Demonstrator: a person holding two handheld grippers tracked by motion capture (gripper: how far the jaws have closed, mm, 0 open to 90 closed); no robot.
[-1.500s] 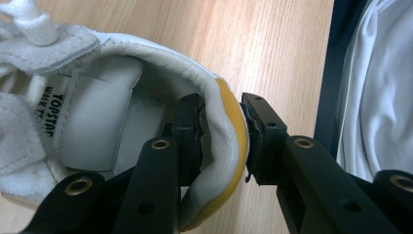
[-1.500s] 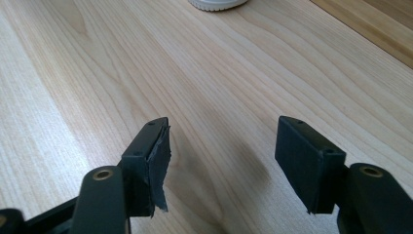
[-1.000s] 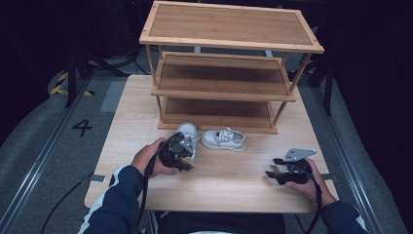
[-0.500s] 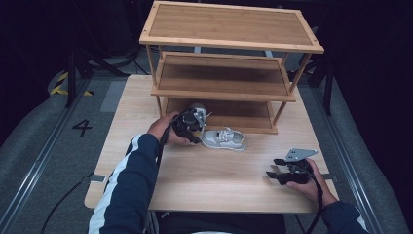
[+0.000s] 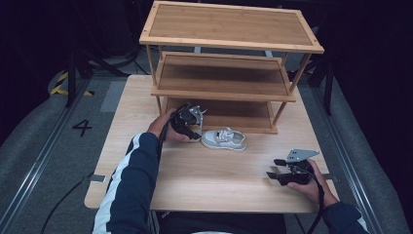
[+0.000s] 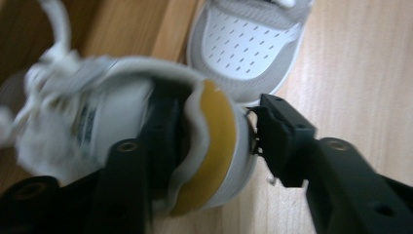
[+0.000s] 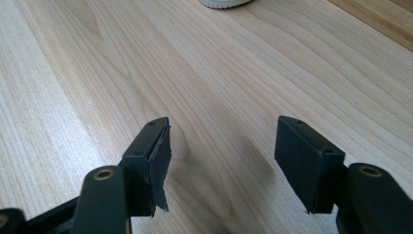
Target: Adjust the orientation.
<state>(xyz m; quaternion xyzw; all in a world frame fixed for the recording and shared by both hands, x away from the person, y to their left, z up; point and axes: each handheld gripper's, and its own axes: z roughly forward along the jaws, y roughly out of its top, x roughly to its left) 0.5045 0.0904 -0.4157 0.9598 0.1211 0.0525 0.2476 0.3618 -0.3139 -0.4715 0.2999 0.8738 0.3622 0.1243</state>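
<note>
Shelving takes up the far half of the tabletop (image 5: 204, 175): a wooden rack (image 5: 229, 63) with three levels, whose top and middle boards are seen bare. Its lowest level is partly hidden by the left gripper (image 5: 191, 127), which is held at the rack's front left corner. In the left gripper view, a white shoe (image 6: 126, 131) with a yellow insole is seen between that gripper's fingers (image 6: 282, 136); one finger is inside the shoe's opening and the other stands just off the heel, so the shoe is no longer pinched, the fingers having just been opening. Whether this shoe rests on the lowest board or on the tabletop cannot be told. A second shoe (image 5: 224, 139), grey and white, lies on the tabletop just in front of the rack, beside the first. The right gripper (image 5: 278, 174) is held low near the tabletop's front right, its fingers (image 7: 302, 156) spread with nothing between them.
</note>
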